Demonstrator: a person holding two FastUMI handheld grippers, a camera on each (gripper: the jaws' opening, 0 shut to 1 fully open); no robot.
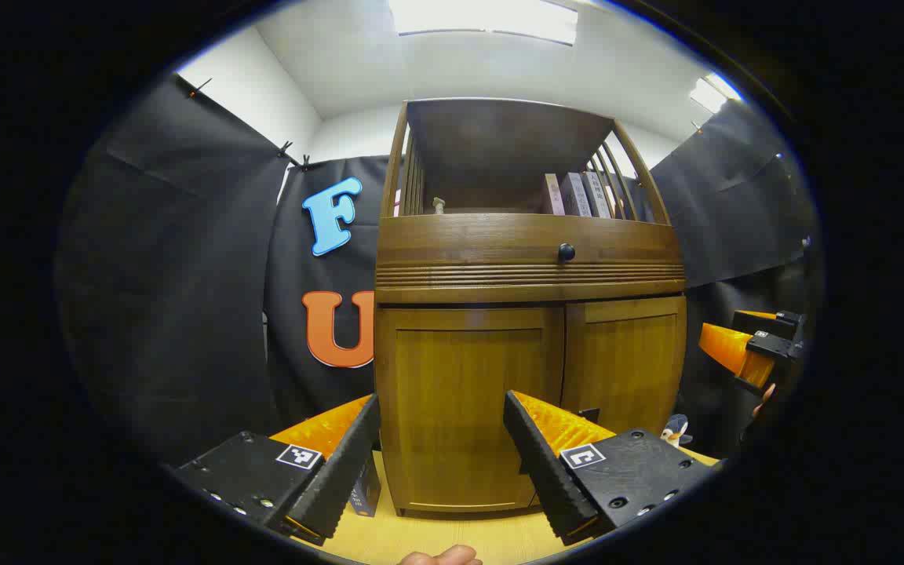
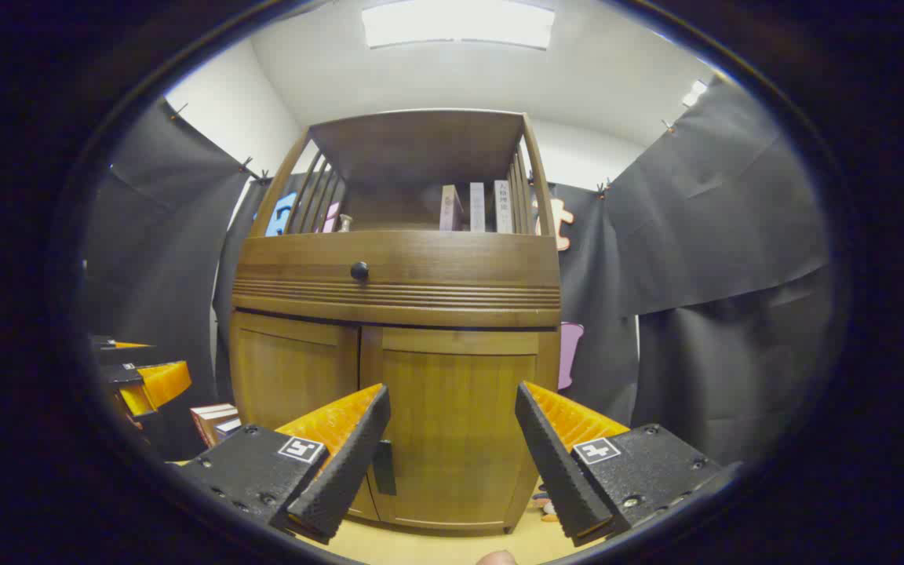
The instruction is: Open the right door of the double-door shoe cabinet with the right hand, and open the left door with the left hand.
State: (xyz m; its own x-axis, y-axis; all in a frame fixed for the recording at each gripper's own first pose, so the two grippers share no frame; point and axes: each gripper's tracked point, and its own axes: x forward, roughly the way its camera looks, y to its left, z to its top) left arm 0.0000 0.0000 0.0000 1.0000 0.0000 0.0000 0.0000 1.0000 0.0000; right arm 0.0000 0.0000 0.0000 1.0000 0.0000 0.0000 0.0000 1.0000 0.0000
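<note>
Down at the bottom of the left gripper view, the left gripper (image 1: pixel 442 463) is hanging with its fingers spread wide apart, gripping nothing, and it is facing the left door (image 1: pixel 464 400) of the shoe cabinet (image 1: pixel 530 271) without touching it. Both doors are sitting flat and closed. Off at the far right edge of that view, the right gripper (image 1: pixel 742 349) is showing, well apart from the wood.

Over in the right gripper view, the right gripper (image 2: pixel 452 467) is also standing with its fingers wide apart and nothing between them, aimed at the right door (image 2: pixel 460 424). A dark handle (image 2: pixel 384 467) is peeking out just beside its left finger, near the seam between the two doors. Above the doors, a drawer front with a round dark knob (image 2: pixel 359 271) is running across the cabinet, and books (image 2: pixel 475 208) are standing upright on the open shelf on top. The cabinet is standing on a yellow tabletop (image 2: pixel 428 545).
</note>
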